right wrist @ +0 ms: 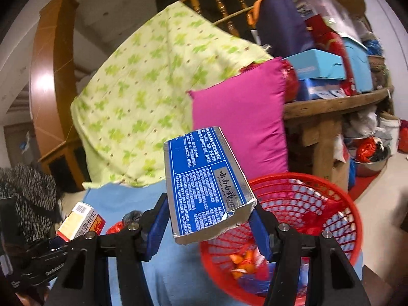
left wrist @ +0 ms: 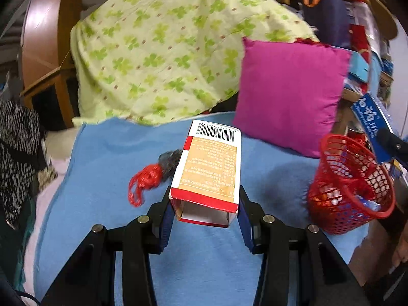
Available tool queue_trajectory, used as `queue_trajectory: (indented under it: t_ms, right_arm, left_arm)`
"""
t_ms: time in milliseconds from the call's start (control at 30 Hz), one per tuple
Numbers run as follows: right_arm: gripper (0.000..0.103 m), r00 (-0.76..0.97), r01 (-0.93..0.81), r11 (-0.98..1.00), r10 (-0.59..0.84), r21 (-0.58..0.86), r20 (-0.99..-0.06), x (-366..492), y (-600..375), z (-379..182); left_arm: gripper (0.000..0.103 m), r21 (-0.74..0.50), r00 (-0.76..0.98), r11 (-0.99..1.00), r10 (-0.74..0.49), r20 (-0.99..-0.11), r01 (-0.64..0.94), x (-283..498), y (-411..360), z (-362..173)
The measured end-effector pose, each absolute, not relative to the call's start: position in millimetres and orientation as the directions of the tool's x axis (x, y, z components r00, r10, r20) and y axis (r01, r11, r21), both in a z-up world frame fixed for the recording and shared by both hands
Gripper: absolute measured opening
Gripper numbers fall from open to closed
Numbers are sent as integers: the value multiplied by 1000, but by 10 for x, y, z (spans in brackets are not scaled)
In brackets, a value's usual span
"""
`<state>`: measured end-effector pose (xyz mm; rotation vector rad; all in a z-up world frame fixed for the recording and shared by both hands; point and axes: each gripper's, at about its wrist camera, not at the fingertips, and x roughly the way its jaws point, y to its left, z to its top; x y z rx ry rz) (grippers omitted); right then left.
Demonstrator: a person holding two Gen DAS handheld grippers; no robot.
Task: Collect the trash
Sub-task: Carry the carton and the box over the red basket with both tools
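Observation:
My left gripper is shut on a red, white and tan carton with a barcode, held above the blue blanket. The carton also shows in the right wrist view. My right gripper is shut on a long blue and silver box, held over the near rim of the red mesh basket. The basket holds several wrappers. The blue box also shows at the right in the left wrist view. A red net bag with a dark bundle lies on the blanket left of the carton.
A magenta pillow leans behind the basket. A green clover-print cloth drapes over the back. A wooden shelf with stacked boxes stands at right. Black-and-white speckled fabric lies at left.

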<state>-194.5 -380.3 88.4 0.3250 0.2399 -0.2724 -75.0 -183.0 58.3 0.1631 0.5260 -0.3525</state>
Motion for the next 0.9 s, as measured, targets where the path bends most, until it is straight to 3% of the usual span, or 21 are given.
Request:
queue_trajectory:
  t_ms: [900]
  right_arm:
    - [63, 936, 348, 788, -263, 508, -234, -2352, -4866, 788]
  left_arm:
    - [47, 202, 797, 843, -355, -488, 499, -1061, -3156, 923]
